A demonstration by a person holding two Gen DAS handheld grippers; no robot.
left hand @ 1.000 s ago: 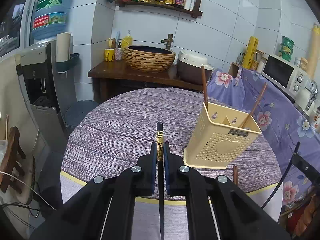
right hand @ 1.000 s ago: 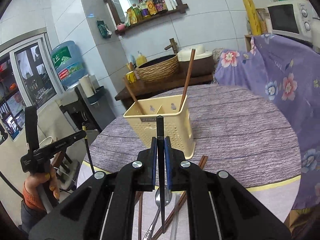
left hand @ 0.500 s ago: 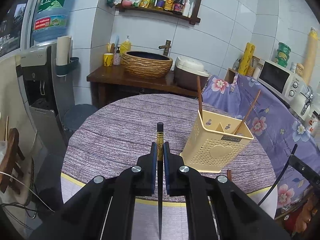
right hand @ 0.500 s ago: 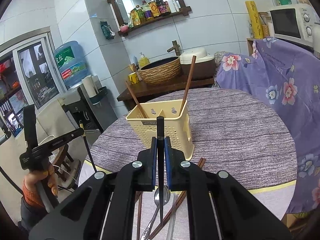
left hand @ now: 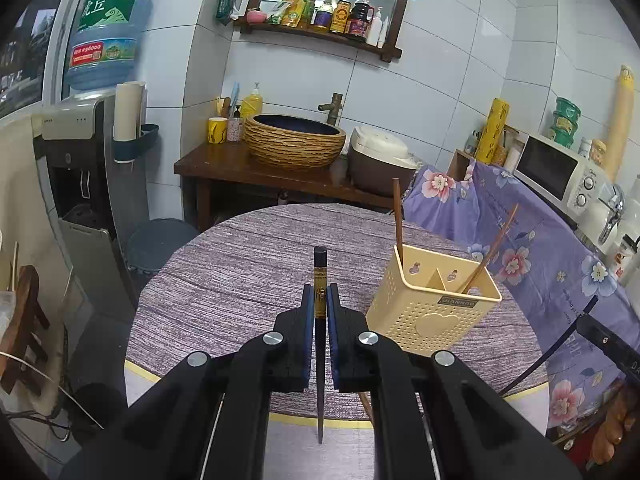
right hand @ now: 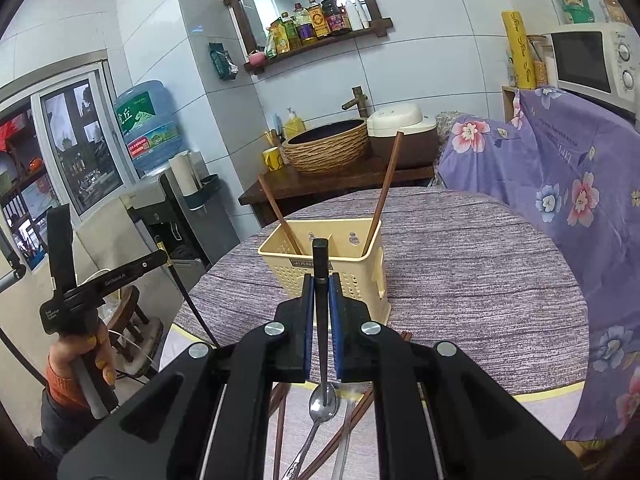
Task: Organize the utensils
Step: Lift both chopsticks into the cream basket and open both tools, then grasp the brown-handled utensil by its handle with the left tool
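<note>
Now each claw is clamped shut on an upright black chopstick, my left claw (left hand: 320,304) with the yellow holder (left hand: 434,308) off to its right, my right claw (right hand: 320,292) nearer, the holder (right hand: 328,264) straight ahead on the tabletop (right hand: 460,264).

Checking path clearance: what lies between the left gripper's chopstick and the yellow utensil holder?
Only bare purple tablecloth, in the left wrist view, between the black chopstick and the holder.

Both wrist views toward holder (left hand: 434,304)
</note>
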